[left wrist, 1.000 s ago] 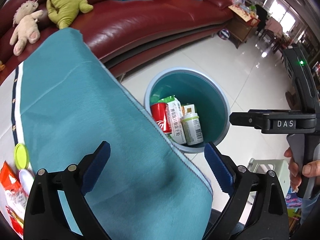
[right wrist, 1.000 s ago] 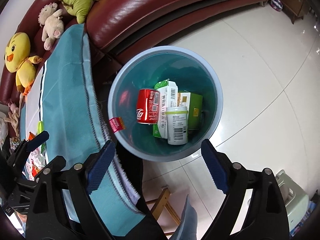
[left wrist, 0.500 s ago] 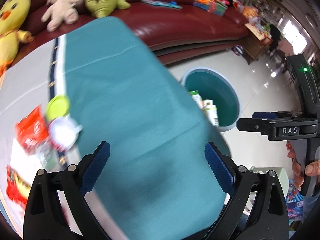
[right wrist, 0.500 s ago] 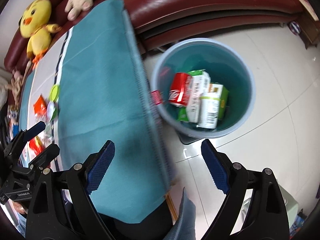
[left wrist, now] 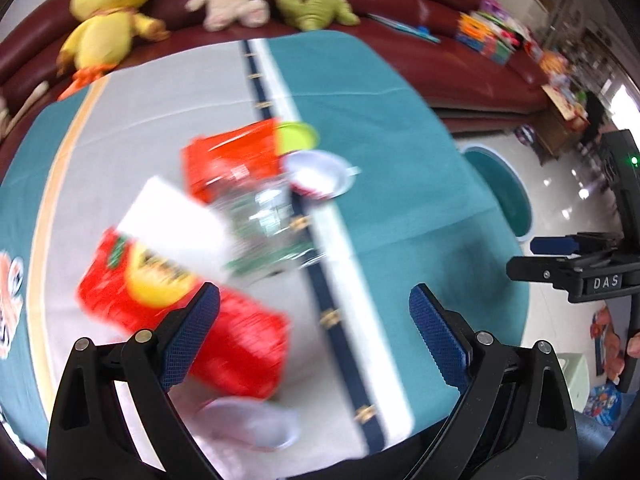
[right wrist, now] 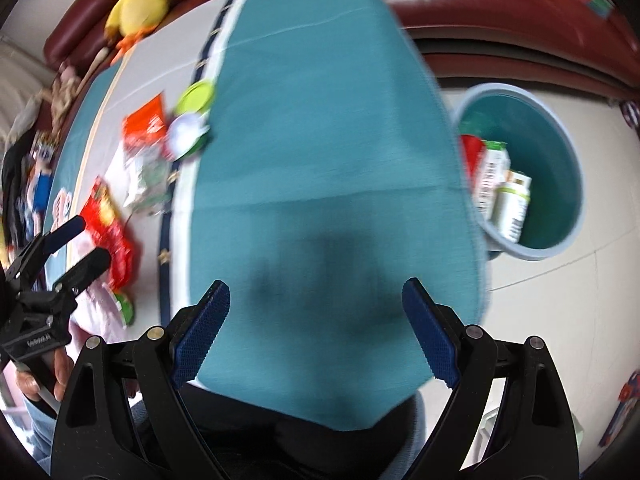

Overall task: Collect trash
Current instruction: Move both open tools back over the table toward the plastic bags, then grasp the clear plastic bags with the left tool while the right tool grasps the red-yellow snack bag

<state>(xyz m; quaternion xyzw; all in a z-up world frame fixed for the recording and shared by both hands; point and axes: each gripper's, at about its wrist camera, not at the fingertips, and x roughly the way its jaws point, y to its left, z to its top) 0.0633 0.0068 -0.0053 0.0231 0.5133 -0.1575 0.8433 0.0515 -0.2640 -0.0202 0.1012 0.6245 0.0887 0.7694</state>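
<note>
Left wrist view has swung from the round teal plastic bin (left wrist: 516, 196) to red crinkly snack packets (left wrist: 236, 336) on the counter (left wrist: 400, 128); both grippers' jaws spread, empty.

Worktop cloth (left wrist: 400, 152) teal with white centre panel and navy stripe; snack bags (left wrist: 232, 160) red-orange; lid (left wrist: 298, 138) lime green; bin (right wrist: 560, 184) grey-blue outside, teal inside; sofa (left wrist: 440, 60) dark red; fingers (left wrist: 190, 340) blue-padded, black-framed.

The right gripper (right wrist: 316, 326) hangs over the teal cloth (right wrist: 320, 160) of the desk, jaws wide apart with nothing between them. The bin (right wrist: 568, 184) stands on the floor just beside the desk's edge, holding cartons and what looks like a red can. Blurred red wrappers (right wrist: 110, 232) lie far left.
</note>
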